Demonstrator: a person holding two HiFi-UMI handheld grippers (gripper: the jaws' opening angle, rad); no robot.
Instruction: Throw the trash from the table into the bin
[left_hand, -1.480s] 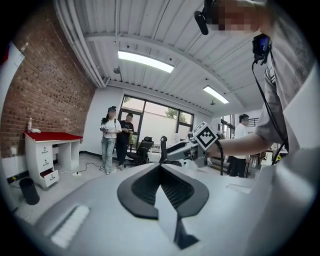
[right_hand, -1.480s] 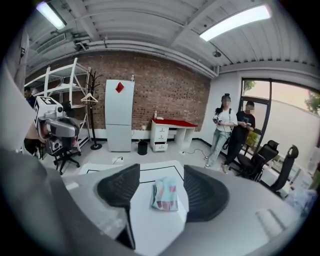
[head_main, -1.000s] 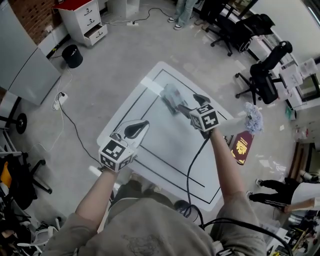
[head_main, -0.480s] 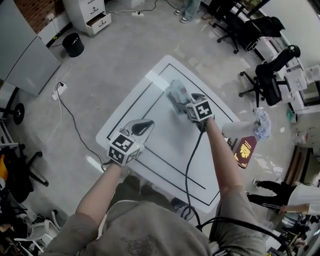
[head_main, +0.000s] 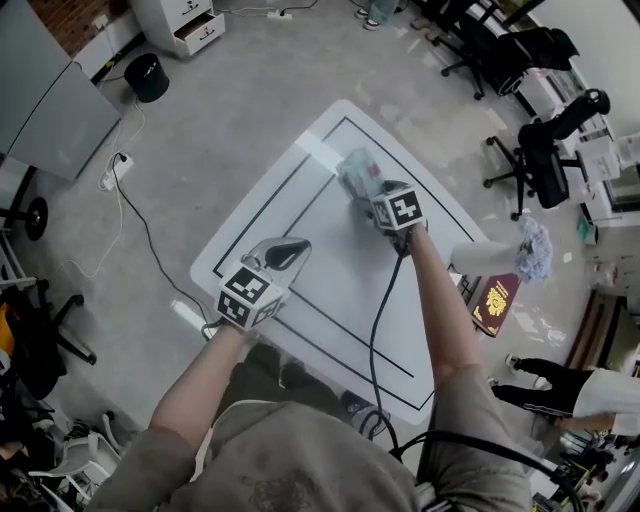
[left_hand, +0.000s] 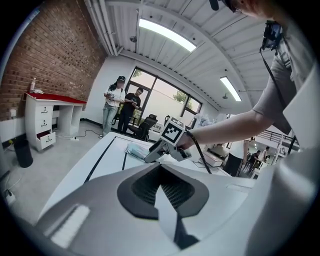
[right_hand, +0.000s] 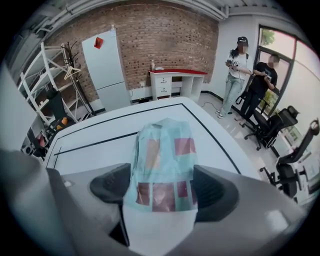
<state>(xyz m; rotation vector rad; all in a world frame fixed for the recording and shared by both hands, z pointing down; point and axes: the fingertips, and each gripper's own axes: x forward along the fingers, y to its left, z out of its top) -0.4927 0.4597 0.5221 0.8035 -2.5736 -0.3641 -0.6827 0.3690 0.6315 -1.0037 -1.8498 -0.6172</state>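
A pale teal packet (right_hand: 162, 160) with red squares lies on the white table (head_main: 330, 290) inside its black-lined rectangle. My right gripper (right_hand: 162, 192) points steeply down over it. Its jaws have just been opening and stand wide, with the packet's near end between the pads and not squeezed. The head view shows the packet (head_main: 356, 176) sticking out beyond the right gripper (head_main: 370, 193). My left gripper (head_main: 290, 248) hovers over the table's near left part, shut and empty; in its own view the left gripper (left_hand: 162, 187) looks toward the packet (left_hand: 135, 150). A black bin (head_main: 147, 77) stands on the floor far left.
White drawers (head_main: 190, 22) stand near the bin, and a cable (head_main: 135, 225) runs over the floor. Office chairs (head_main: 545, 150) are to the right. A maroon object (head_main: 495, 300) and crumpled plastic (head_main: 532, 250) lie off the table's right edge. Two people (right_hand: 247, 75) stand beyond.
Both grippers have come down toward the table. The right one has closed in on the packet, which now sits between its jaws. The left one stayed shut.
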